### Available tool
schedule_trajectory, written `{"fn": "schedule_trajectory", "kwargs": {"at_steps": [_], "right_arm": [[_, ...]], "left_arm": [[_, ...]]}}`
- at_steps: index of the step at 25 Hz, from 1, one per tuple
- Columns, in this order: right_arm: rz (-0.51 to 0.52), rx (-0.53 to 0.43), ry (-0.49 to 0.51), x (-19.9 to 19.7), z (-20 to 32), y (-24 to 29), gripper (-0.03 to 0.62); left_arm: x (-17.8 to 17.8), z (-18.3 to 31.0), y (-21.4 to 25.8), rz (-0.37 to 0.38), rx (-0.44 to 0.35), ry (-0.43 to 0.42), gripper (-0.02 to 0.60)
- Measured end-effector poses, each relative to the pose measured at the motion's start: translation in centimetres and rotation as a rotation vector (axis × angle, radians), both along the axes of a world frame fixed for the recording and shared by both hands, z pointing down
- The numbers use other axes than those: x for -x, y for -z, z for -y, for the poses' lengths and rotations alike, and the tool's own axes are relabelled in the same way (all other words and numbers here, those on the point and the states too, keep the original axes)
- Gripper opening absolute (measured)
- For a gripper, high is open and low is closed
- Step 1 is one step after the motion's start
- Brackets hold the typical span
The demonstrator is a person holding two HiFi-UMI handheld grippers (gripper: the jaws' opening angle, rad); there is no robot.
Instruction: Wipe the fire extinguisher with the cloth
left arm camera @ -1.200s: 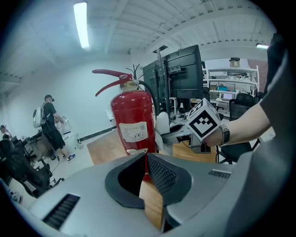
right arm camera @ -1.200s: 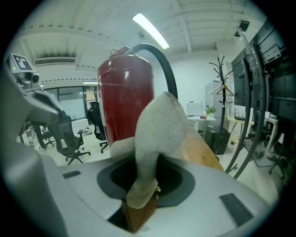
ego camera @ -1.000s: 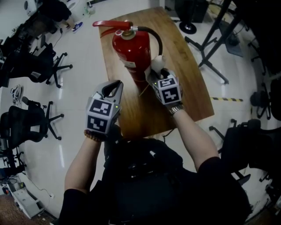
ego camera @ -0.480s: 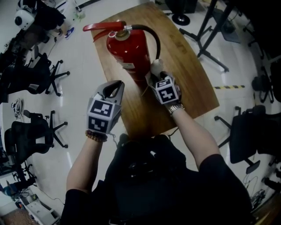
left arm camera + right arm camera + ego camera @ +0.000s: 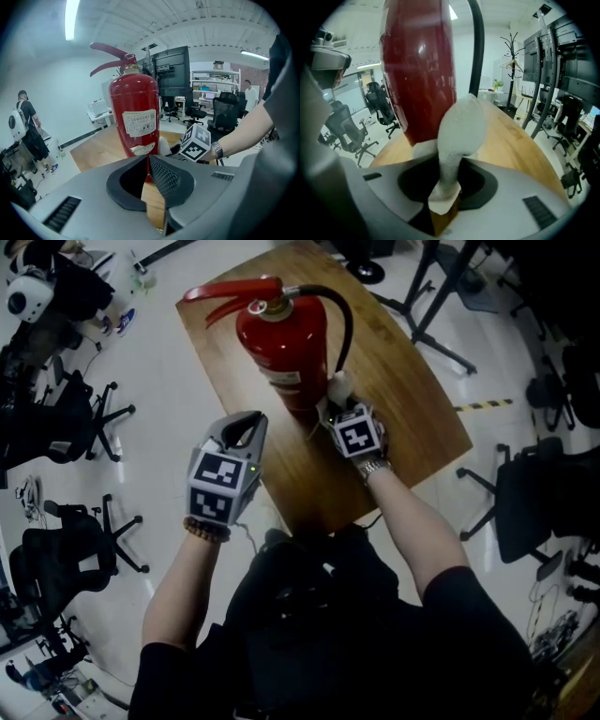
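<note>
As right gripper [image 5: 334, 409] sinks lower than before, cloth [image 5: 459, 126] clamped, beside fire extinguisher [image 5: 281, 343], left gripper [image 5: 246, 423] closed, empty

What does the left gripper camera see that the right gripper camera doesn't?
Only the left gripper view shows the fire extinguisher with its handle and label, plus a wristwatch. Only the right gripper view shows the right gripper pinching the cloth, and a coat stand. Both show the extinguisher's red body and the wooden table.
</note>
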State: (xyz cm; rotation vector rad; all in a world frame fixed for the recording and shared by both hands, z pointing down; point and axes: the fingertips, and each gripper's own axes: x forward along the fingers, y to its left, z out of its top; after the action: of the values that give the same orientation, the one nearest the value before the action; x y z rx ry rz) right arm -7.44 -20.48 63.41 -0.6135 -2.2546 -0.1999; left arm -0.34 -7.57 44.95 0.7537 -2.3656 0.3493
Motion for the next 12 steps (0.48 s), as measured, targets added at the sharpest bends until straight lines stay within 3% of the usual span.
{"fn": "schedule_trajectory", "kwargs": {"at_steps": [12], "right_arm": [[-0.054,-0.012,-0.136,-1.7,-0.2,-1.0,0.115]], "left_arm": [[0.3,-1.4,-0.9,-0.01,-0.047,-0.124,0.009]]}}
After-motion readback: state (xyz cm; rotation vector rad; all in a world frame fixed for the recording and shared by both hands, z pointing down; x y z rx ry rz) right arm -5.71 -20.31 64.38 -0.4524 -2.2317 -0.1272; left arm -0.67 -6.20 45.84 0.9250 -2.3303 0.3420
